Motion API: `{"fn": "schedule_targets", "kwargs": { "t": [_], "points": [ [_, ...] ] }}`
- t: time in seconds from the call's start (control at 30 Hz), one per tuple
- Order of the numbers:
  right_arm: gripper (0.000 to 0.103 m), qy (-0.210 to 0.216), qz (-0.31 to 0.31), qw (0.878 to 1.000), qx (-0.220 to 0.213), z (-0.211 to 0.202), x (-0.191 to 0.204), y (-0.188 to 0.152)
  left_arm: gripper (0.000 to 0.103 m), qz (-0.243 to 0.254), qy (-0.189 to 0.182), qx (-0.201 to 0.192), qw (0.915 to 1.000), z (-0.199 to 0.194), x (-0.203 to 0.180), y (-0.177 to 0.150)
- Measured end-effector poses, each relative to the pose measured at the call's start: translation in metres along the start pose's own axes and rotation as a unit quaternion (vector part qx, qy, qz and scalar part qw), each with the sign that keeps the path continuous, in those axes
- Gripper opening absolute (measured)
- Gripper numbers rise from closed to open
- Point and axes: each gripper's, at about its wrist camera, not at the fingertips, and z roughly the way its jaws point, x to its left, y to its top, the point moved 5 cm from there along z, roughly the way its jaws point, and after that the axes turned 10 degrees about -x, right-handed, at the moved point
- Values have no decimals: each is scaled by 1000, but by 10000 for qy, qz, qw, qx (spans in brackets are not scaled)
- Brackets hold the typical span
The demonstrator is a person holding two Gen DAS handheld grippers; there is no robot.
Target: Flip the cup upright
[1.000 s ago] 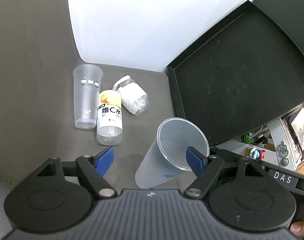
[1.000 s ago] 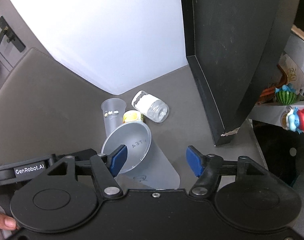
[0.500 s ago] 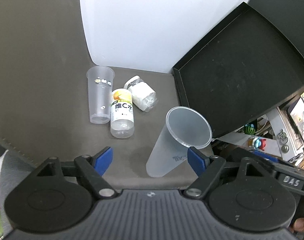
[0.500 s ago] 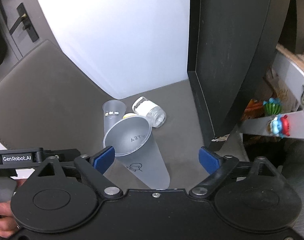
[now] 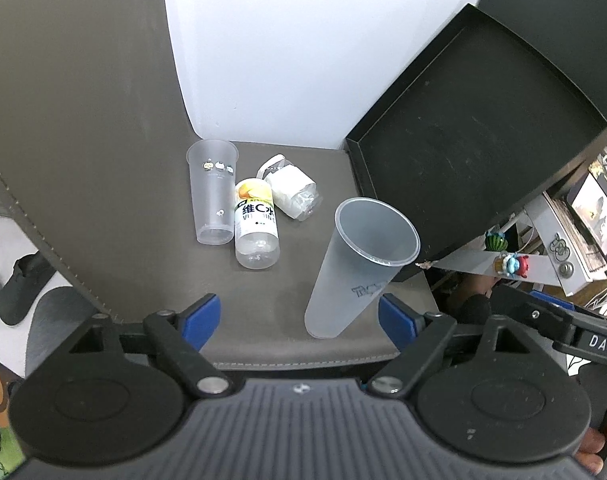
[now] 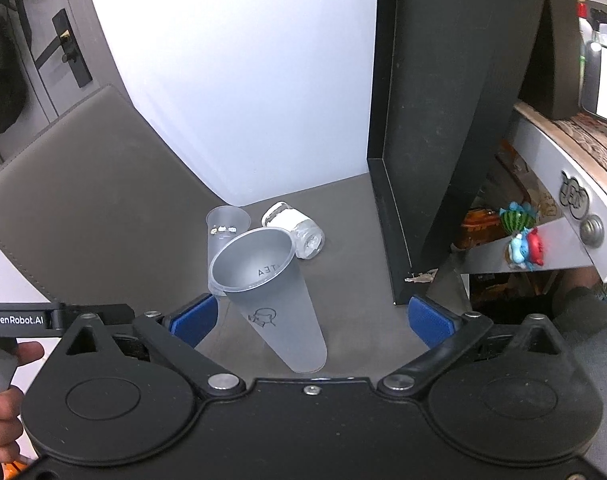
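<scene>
A frosted translucent cup point(image 5: 359, 268) stands upright on its base on the grey seat, mouth up; in the right wrist view the cup point(image 6: 271, 296) shows between the fingers' line but ahead of them. My left gripper point(image 5: 299, 320) is open and empty, drawn back near the seat's front edge, the cup just inside its right finger. My right gripper point(image 6: 311, 316) is open wide and empty, with the cup standing free in front of it.
A clear cup point(image 5: 213, 196), a vitamin drink bottle point(image 5: 255, 224) and a small white-labelled jar point(image 5: 291, 192) lie at the back of the seat. A black tray point(image 5: 463, 152) leans on the right. A white wall panel stands behind. A shelf with toys is at far right.
Both grippers have pulled back and up from the cup. The right gripper has opened wider. The cup stands free on the seat.
</scene>
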Motion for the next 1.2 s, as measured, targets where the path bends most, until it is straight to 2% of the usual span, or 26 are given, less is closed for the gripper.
{"fn": "schedule_targets", "kwargs": {
  "t": [0.47, 1.2],
  "points": [
    [103, 212, -141, 9997, -56, -29, 9, -9, 88, 149, 14, -141, 9998, -22, 3, -7],
    [103, 374, -296, 9989, 39, -49, 15, -21, 89, 294, 15, -167, 9994, -42, 9, -18]
  ]
}}
